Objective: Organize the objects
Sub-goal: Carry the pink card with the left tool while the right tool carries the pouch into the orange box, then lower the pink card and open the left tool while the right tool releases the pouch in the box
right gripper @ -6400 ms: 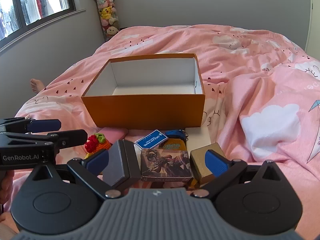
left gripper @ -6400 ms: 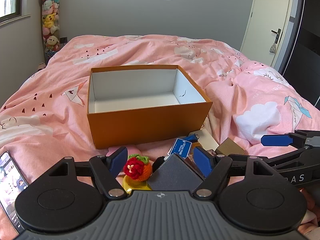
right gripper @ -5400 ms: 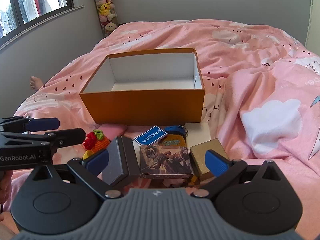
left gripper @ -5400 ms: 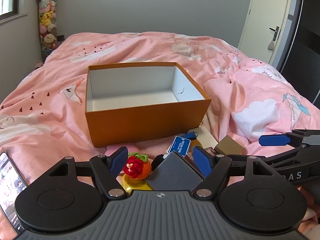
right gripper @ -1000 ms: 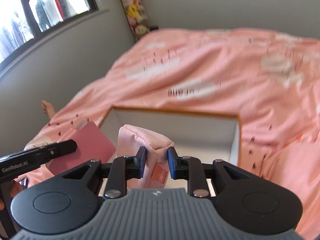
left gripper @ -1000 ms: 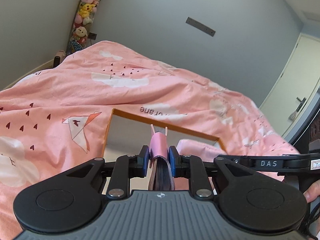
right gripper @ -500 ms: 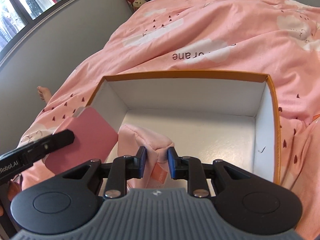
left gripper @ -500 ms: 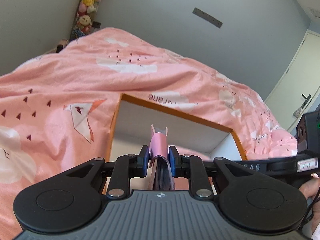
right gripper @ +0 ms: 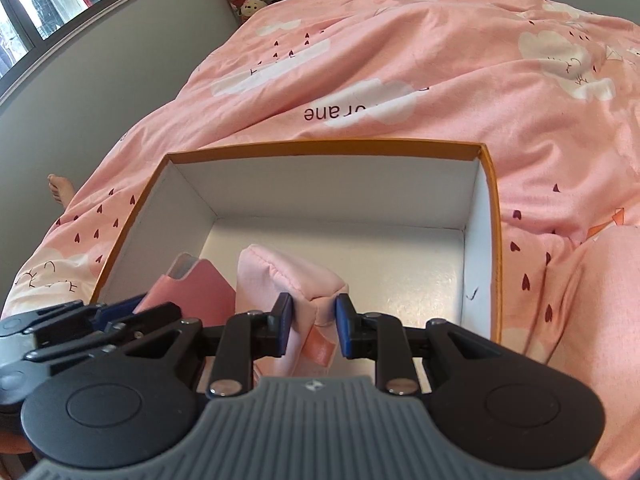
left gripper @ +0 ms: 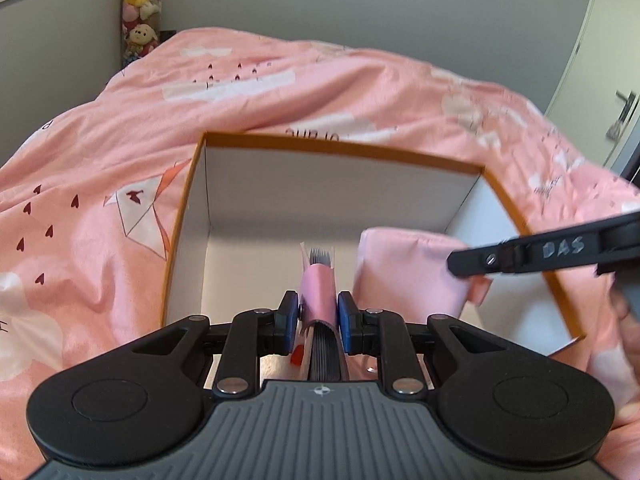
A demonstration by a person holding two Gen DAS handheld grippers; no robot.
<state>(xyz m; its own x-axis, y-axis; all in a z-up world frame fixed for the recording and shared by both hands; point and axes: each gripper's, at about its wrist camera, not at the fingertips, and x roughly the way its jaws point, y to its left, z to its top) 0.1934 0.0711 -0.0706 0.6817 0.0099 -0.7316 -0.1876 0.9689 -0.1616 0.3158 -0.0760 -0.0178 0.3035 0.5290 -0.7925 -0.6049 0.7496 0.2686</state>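
Pink notebook (left gripper: 318, 288) in left gripper (left gripper: 318, 317), over orange box (left gripper: 340, 151).

Box (right gripper: 490, 200) floor lies bare beyond the pouch (right gripper: 288, 276).

pink duvet (right gripper: 400, 60), plush toys (left gripper: 140, 12), door (left gripper: 608, 60)

R gripper (right gripper: 312, 322) clamps a pink fabric pouch (right gripper: 280, 276) over the orange box (right gripper: 490, 184), white inside. L gripper (right gripper: 116, 312), at lower left, holds a pink notebook (right gripper: 192, 292) just beside the pouch. Box sits on pink duvet (right gripper: 400, 80); 1 bare foot (right gripper: 60, 190) by the wall.
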